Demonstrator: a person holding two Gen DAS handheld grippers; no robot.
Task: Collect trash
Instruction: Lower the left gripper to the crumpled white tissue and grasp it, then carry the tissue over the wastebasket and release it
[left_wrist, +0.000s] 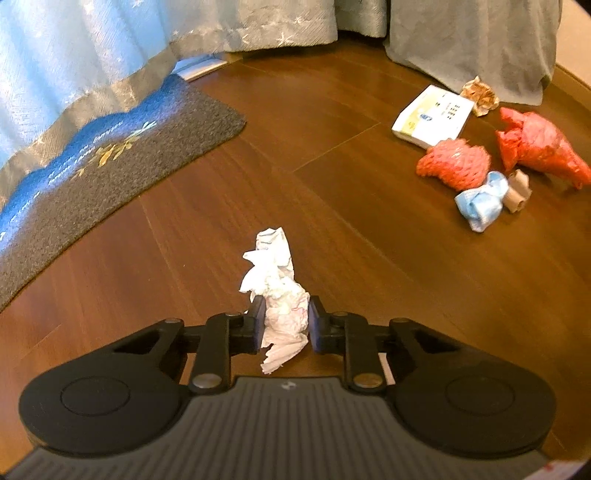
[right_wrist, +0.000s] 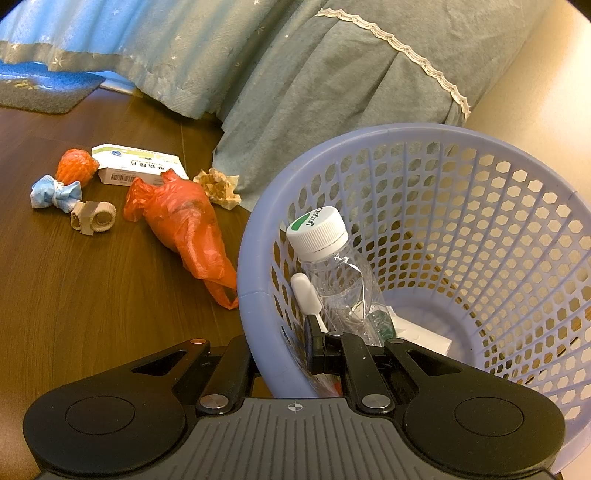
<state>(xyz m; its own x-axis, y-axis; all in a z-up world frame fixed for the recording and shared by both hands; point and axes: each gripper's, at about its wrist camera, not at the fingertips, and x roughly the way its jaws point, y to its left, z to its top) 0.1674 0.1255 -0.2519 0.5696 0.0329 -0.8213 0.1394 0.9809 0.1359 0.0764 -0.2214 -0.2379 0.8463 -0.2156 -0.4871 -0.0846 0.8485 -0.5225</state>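
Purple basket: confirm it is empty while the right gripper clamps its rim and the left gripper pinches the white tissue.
Not empty. The right wrist view shows a clear plastic bottle inside the purple basket. Right gripper clamps its rim; left gripper pinches the white tissue.

Left wrist view: the camera is sitting just behind the left claw (left_wrist: 285, 325), looking forward and steeply down at the wooden floor (left_wrist: 207, 236) from close range. Right wrist view: the camera is riding behind the right claw (right_wrist: 284, 350), tilting down less steeply, very near the lilac basket (right_wrist: 258, 236). Both views are sharing the litter cluster, namely the red bag (left_wrist: 535, 147) (right_wrist: 184, 221), the white box (left_wrist: 432, 118) (right_wrist: 140, 166) and, probably, the same grey mat (left_wrist: 147, 155) (right_wrist: 44, 92).
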